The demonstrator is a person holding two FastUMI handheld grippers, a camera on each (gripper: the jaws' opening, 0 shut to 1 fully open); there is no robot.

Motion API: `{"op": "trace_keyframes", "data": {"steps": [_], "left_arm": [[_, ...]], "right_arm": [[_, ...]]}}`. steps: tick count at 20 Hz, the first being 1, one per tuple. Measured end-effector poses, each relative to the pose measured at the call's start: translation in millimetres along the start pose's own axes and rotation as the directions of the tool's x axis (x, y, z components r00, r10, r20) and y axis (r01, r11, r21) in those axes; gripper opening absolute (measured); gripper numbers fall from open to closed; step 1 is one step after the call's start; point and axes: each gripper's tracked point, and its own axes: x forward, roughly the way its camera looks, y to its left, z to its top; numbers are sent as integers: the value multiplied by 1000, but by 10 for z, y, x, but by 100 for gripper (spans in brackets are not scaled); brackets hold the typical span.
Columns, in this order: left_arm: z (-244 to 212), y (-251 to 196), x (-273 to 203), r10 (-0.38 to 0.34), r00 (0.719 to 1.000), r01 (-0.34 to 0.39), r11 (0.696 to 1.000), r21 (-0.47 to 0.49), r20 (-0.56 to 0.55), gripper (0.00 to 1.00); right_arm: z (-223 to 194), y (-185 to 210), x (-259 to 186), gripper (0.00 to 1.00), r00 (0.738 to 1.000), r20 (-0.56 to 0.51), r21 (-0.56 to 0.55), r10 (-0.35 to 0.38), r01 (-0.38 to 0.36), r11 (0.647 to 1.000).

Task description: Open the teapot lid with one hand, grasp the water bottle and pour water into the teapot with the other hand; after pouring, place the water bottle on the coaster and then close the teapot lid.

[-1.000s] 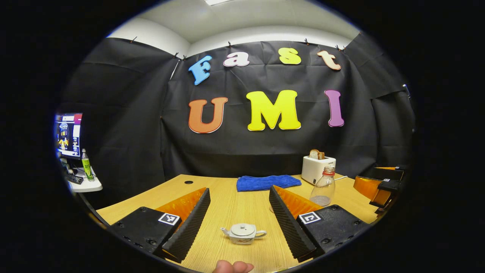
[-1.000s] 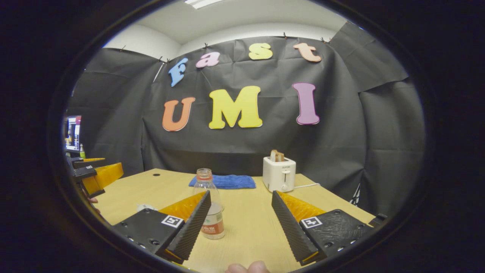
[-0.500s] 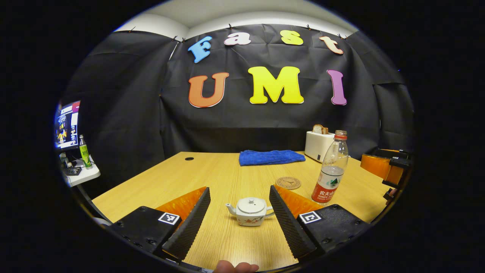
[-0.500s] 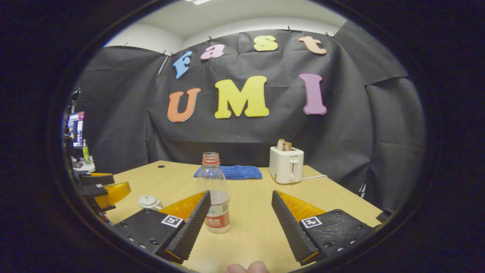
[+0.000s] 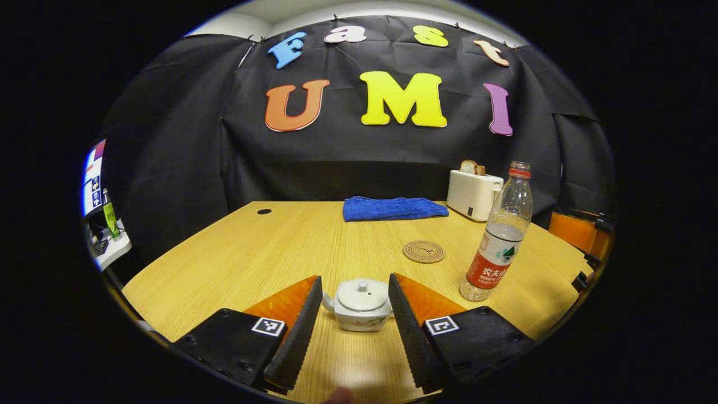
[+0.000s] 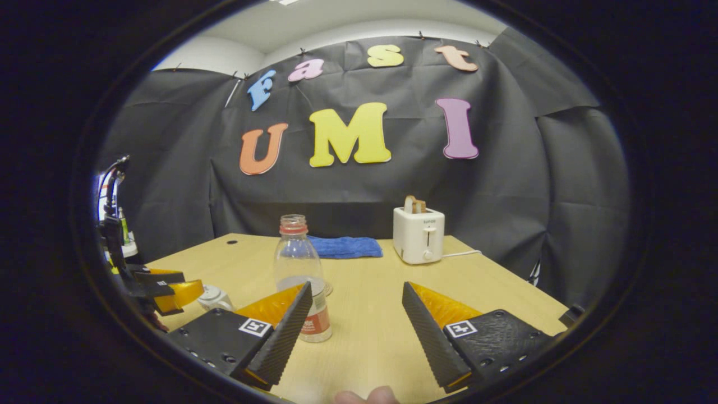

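Black cloth walls close off the booth behind a pale wooden worktop (image 5: 269, 247). In the left gripper view, we see the left hand-held gripper (image 5: 352, 331) low over the near edge, its jaws spread partway and holding nothing; the white teapot (image 5: 359, 306) stands between the fingers without touching either, its lid (image 5: 362, 293) in place and its spout toward 9 o'clock. From the teapot, the round coaster (image 5: 424, 251) lies at about 1 o'clock, bare, and the water bottle (image 5: 499, 235) stands upright at 2 o'clock, uncapped and partly filled, just beside the coaster but off it. A folded blue cloth (image 5: 392, 208) lies at 12 o'clock near the far edge, and a white toaster (image 5: 474, 193) with bread in its slot stands to the cloth's 3 o'clock.

In the right gripper view, we see the right hand-held gripper (image 6: 359, 331) wide open and empty above the worktop (image 6: 381, 314). The bottle (image 6: 300, 280) stands ahead at 11 o'clock, partly behind one finger; we cannot tell whether it touches that finger. The teapot (image 6: 216, 297) sits at 9 o'clock, with the left hand-held gripper (image 6: 162, 283) beside it. The cloth (image 6: 345, 247) and toaster (image 6: 419, 235) lie toward 12 o'clock.
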Motion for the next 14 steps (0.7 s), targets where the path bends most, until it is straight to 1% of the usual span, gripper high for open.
{"op": "trace_keyframes", "data": {"steps": [1, 4, 5, 6, 7, 8, 9, 10, 12, 13, 14], "left_arm": [[-11, -1, 40, 5, 1000, -5, 1000, 8, -10, 72], [-65, -39, 134, 4, 999, -2, 999, 35, -43, 66], [-81, -53, 164, 1, 999, 1, 999, 42, -53, 63], [-105, -80, 185, 0, 998, 3, 999, 47, -62, 62], [-93, -86, 193, 5, 998, -1, 998, 55, -62, 63], [-88, -80, 208, 6, 998, -2, 998, 62, -63, 60], [-83, -82, 218, 9, 998, -5, 998, 67, -64, 52], [-80, -91, 225, 10, 998, -5, 997, 72, -66, 49], [-72, -91, 237, 17, 998, -11, 996, 84, -63, 40], [-68, -91, 241, 21, 998, -15, 996, 90, -61, 29], [-61, -75, 244, 28, 998, -23, 995, 96, -58, 25]], "right_arm": [[-10, -22, 15, 99, 1000, -3, 1, -3, 3, 1000], [-16, -120, 98, 96, 1000, -10, 3, -13, 13, 1000], [-24, -142, 116, 96, 1000, -12, 4, -17, 17, 1000], [-48, -158, 118, 98, 1000, -17, 5, -21, 21, 1000], [-65, -172, 124, 96, 999, -22, 1, -25, 25, 1000], [-92, -201, 124, 98, 999, -27, -5, -28, 28, 1000], [-99, -219, 116, 96, 999, -29, -11, -31, 31, 999], [-103, -224, 115, 98, 999, -30, -17, -30, 30, 999], [-85, -225, 113, 96, 999, -20, -30, -30, 29, 999], [-61, -221, 102, 95, 1000, -11, -40, -28, 28, 999], [-48, -201, 95, 95, 1000, -4, -47, -21, 21, 999]]}}
